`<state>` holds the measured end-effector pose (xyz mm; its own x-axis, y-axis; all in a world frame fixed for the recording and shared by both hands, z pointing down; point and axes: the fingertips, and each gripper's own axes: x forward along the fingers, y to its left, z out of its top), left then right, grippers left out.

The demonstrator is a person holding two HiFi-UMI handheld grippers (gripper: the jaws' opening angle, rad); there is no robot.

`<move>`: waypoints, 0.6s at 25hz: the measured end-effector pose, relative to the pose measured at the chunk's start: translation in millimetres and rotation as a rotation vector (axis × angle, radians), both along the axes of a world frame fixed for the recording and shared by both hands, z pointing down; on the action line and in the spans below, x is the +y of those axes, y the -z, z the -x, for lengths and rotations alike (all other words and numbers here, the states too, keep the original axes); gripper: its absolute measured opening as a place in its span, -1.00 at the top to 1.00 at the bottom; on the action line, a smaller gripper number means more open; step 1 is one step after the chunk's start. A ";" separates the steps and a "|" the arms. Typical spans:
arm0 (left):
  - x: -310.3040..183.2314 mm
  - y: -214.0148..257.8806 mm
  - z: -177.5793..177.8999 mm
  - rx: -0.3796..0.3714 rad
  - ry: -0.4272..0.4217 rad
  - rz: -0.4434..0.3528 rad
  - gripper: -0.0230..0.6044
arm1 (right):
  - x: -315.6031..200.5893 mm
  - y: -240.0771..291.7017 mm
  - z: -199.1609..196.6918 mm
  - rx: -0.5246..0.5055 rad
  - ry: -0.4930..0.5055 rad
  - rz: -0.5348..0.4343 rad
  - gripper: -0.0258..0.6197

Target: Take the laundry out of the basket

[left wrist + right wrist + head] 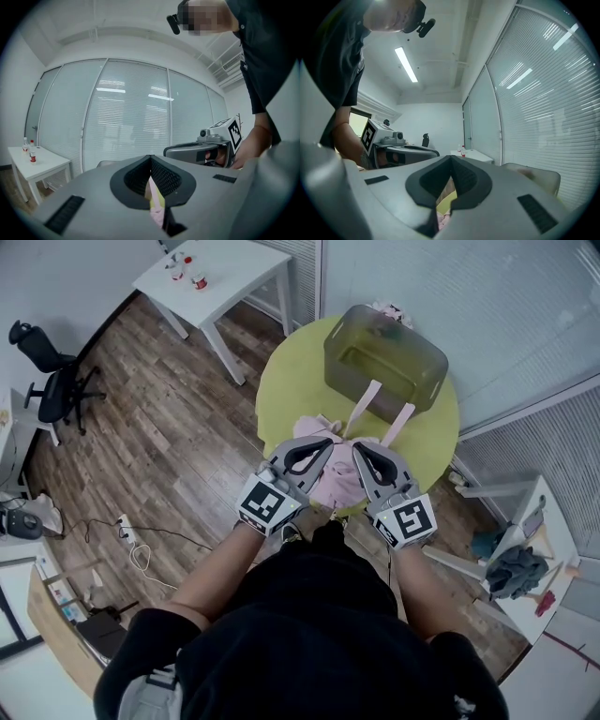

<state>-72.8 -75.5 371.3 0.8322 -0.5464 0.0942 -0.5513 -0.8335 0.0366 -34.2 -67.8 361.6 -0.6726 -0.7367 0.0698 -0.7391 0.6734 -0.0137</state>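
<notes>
A translucent grey-green basket (pixel 384 357) stands at the far side of the round yellow-green table (pixel 291 381). A pink garment (pixel 336 479) lies bunched near the table's front edge, and two pink straps run from it up into the basket. My left gripper (pixel 330 442) and right gripper (pixel 357 447) sit side by side over the bunch, both pointing level toward the basket. In the left gripper view the jaws meet at the tips (pixel 150 158) with pink cloth (pixel 156 213) in the gap below. The right gripper (pixel 450 158) is likewise shut, with pink cloth (pixel 442 216) beneath.
A white side table (pixel 211 277) with small bottles stands far left beside a glass wall with blinds. A black office chair (pixel 52 367) and a power strip (pixel 127 532) with cables are on the wood floor at left. At right, a white desk (pixel 553 512) holds dark cloth (pixel 516 568).
</notes>
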 end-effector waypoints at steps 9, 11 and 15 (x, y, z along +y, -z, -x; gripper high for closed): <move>2.4 3.1 -3.5 -0.002 -0.015 -0.008 0.92 | 2.0 2.5 0.1 -0.005 -0.007 -0.006 0.85; 1.5 4.0 -3.7 -0.005 -0.016 -0.010 0.92 | 1.5 3.0 -0.3 -0.008 -0.009 -0.003 0.85; 1.8 3.2 -5.5 -0.004 -0.016 -0.006 0.92 | 3.2 1.5 -2.4 -0.010 -0.012 0.003 0.85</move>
